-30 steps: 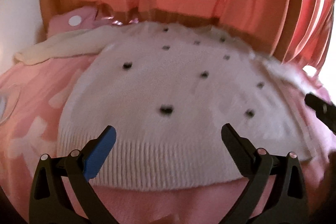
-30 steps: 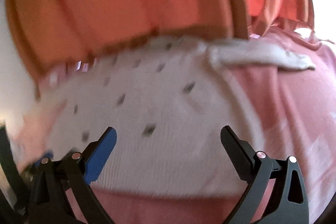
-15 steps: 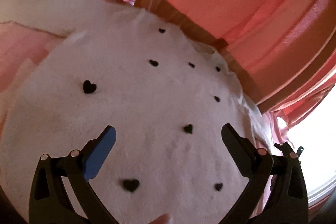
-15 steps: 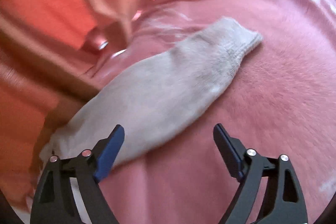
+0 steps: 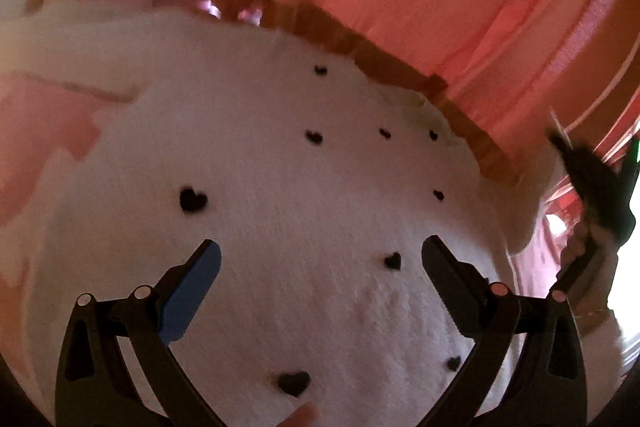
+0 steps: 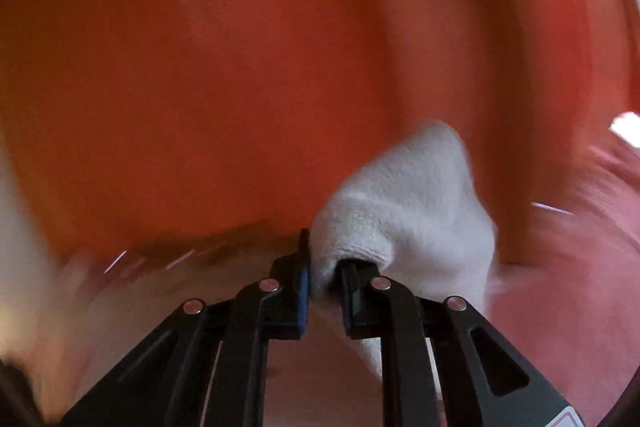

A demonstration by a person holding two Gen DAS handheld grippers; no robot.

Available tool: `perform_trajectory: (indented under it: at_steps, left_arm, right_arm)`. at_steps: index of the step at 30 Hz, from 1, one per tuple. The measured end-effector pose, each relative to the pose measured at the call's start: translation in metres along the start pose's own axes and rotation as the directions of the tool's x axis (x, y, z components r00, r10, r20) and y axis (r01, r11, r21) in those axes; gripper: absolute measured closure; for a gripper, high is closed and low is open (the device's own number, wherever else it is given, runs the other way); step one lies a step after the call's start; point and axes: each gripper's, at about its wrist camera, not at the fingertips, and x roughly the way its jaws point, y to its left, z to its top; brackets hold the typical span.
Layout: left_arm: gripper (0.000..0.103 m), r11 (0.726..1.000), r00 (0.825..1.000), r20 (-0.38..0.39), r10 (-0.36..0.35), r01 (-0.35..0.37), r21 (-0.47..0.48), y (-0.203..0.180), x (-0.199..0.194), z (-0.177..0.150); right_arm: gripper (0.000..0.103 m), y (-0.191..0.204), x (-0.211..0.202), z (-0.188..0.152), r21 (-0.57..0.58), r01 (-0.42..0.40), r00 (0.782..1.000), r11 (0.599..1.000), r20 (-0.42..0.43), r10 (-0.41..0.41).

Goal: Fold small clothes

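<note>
One white sweater (image 5: 304, 227), ten black hearts visible; two grippers.
Sleeve (image 6: 404, 203) rises toward upper right, right gripper (image 6: 324, 279) closing on it; left gripper (image 5: 320, 267) spread.

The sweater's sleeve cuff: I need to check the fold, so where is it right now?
In the right wrist view, the sleeve cuff sits at lower centre between the closing jaws of the right gripper, lifted in front of the orange curtain.

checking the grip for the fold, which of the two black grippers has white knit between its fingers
The right gripper: its jaws are closing on the white knit sleeve cuff. The left gripper hangs open over the white heart-dotted sweater, gripping nothing.
</note>
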Motion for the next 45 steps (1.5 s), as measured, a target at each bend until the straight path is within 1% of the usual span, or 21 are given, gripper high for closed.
perform_trajectory:
  at_steps: [2,6,7,9,12,16,19,25,27,28,29,30,31,33,35,37,38,39,41,43,45]
  left_arm:
    - [0.005,0.999,0.999,0.036,0.021,-0.022,0.035,-0.002,-0.006,0.001]
    - [0.005,0.996,0.996,0.075,0.054,-0.059,0.069,0.002,-0.015,0.006]
    - [0.005,0.997,0.996,0.070,0.055,-0.059,0.056,0.007,-0.015,0.008]
    - [0.005,0.999,0.998,0.051,0.032,-0.033,0.016,0.013,-0.012,0.016]
    - [0.005,0.996,0.999,0.029,-0.025,0.028,-0.085,0.028,-0.003,0.031]
    - [0.005,0.987,0.999,0.014,-0.049,0.051,-0.155,0.034,0.016,0.044]
    - [0.005,0.981,0.999,0.018,-0.029,0.032,-0.190,0.041,0.030,0.052]
    - [0.006,0.928,0.997,-0.058,-0.057,0.032,-0.371,0.069,0.074,0.065]
    - [0.022,0.952,0.998,-0.060,-0.036,0.016,-0.306,0.059,0.078,0.073]
    - [0.049,0.962,0.997,-0.070,-0.041,0.021,-0.272,0.055,0.081,0.077]
    - [0.075,0.966,0.994,-0.085,-0.068,0.044,-0.254,0.052,0.088,0.082]
    - [0.081,0.963,0.992,-0.083,-0.092,0.067,-0.259,0.052,0.092,0.086]
    - [0.086,0.959,0.992,-0.060,-0.109,0.089,-0.269,0.051,0.091,0.091]
    - [0.089,0.969,0.991,0.023,-0.129,0.131,-0.211,0.040,0.080,0.105]
    - [0.086,0.982,0.982,0.121,-0.143,0.156,-0.104,0.021,0.063,0.117]
    - [0.086,0.991,0.987,0.114,-0.109,0.116,-0.060,0.016,0.067,0.116]
    - [0.086,0.996,0.994,0.082,-0.070,0.073,-0.046,0.018,0.078,0.112]
    - [0.086,0.998,0.999,0.031,-0.028,0.029,-0.048,0.026,0.093,0.102]
    - [0.089,0.996,0.999,-0.050,0.022,-0.026,-0.086,0.042,0.113,0.087]
    - [0.089,0.989,0.999,-0.038,-0.015,0.010,-0.145,0.053,0.110,0.083]
    - [0.087,0.988,1.000,-0.023,-0.019,0.016,-0.152,0.050,0.099,0.090]
  right_arm:
    - [0.082,0.065,0.043,-0.030,-0.116,-0.101,0.984,0.988,-0.156,0.082]
    - [0.080,0.097,0.071,-0.077,-0.191,-0.055,0.961,0.980,-0.278,-0.001]
    - [0.078,0.090,0.063,-0.082,-0.162,-0.024,0.960,0.986,-0.279,-0.023]
    - [0.062,0.068,0.039,-0.085,-0.073,0.032,0.963,0.997,-0.264,-0.050]
    - [0.048,0.025,-0.010,-0.088,0.088,0.105,0.970,0.991,-0.229,-0.082]
    - [0.045,-0.044,-0.033,-0.095,0.308,0.182,0.965,0.934,-0.239,-0.109]
    - [0.045,-0.084,-0.023,-0.097,0.460,0.171,0.966,0.871,-0.252,-0.056]
    - [0.045,-0.109,0.016,-0.107,0.607,0.128,0.972,0.784,-0.232,0.021]
    - [0.046,-0.111,0.028,-0.104,0.627,0.108,0.977,0.772,-0.209,0.033]
    - [0.049,-0.109,0.031,-0.103,0.623,0.097,0.979,0.777,-0.198,0.037]
    - [0.071,-0.106,0.034,-0.098,0.606,0.076,0.982,0.792,-0.184,0.047]
    - [0.096,-0.103,0.032,-0.092,0.578,0.074,0.984,0.813,-0.172,0.033]
    - [0.096,-0.102,0.025,-0.085,0.558,0.065,0.991,0.827,-0.134,0.012]
    - [0.096,-0.101,0.003,-0.072,0.528,0.002,1.000,0.849,-0.004,0.000]
    - [0.096,-0.105,-0.006,-0.065,0.492,0.031,0.998,0.870,0.027,-0.051]
    - [0.096,-0.124,0.011,-0.082,0.505,0.138,0.990,0.852,-0.097,-0.102]
    - [0.096,-0.138,0.026,-0.100,0.534,0.202,0.974,0.821,-0.198,-0.111]
    - [0.100,-0.145,0.032,-0.112,0.557,0.217,0.968,0.801,-0.227,-0.104]
    - [0.098,-0.147,0.027,-0.107,0.578,0.199,0.974,0.791,-0.209,-0.093]
    - [0.096,-0.137,0.023,-0.099,0.550,0.221,0.969,0.805,-0.219,-0.115]
    - [0.091,-0.124,0.017,-0.095,0.539,0.284,0.952,0.793,-0.254,-0.168]
